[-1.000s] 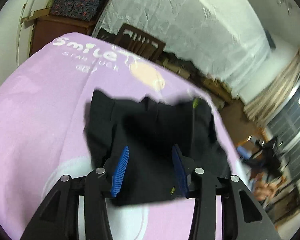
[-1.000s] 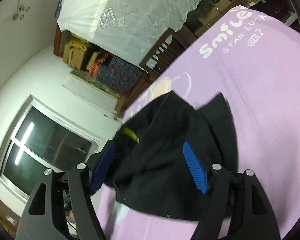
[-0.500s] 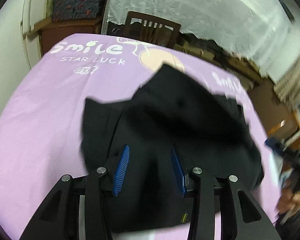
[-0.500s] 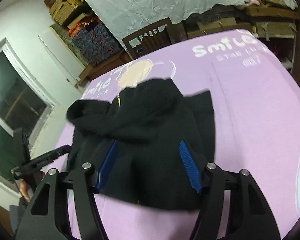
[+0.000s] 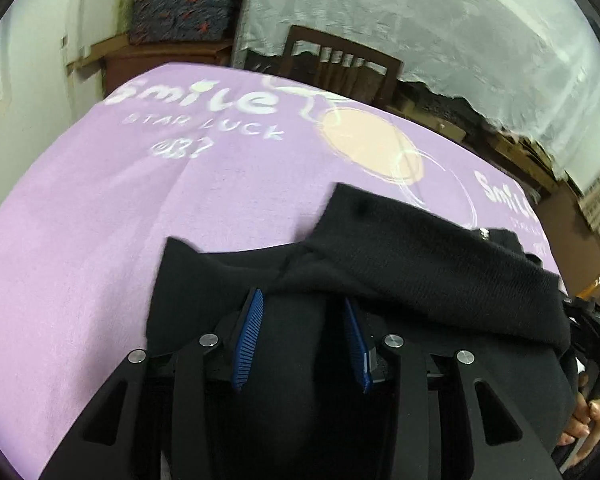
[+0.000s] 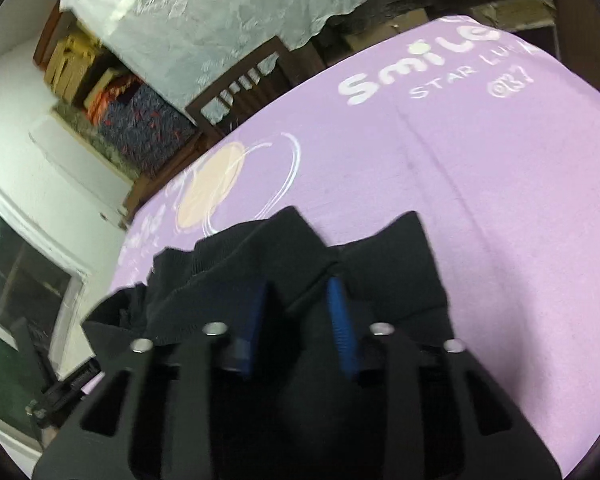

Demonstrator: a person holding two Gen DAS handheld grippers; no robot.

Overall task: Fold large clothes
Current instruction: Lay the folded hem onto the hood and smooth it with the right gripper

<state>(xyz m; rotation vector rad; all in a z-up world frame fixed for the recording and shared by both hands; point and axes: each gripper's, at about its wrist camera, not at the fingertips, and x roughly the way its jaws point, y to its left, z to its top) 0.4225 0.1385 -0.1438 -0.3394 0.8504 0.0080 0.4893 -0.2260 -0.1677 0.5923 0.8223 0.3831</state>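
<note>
Black garment (image 5: 400,248) lies bunched near the purple cloth's (image 5: 100,208) near edge; left gripper (image 5: 304,312) and right gripper (image 6: 300,304) both clamp its folds; bare cloth stretches beyond.

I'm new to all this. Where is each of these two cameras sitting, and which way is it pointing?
Left wrist view: sits on the left gripper, looking forward along its blue fingers over the black garment on the purple cloth; the person's hand shows at the right edge.
Right wrist view: sits on the right gripper, looking across the same black garment toward the far table edge; only its own fingers show.
Shared: garment, purple cloth, wooden chair.
</note>
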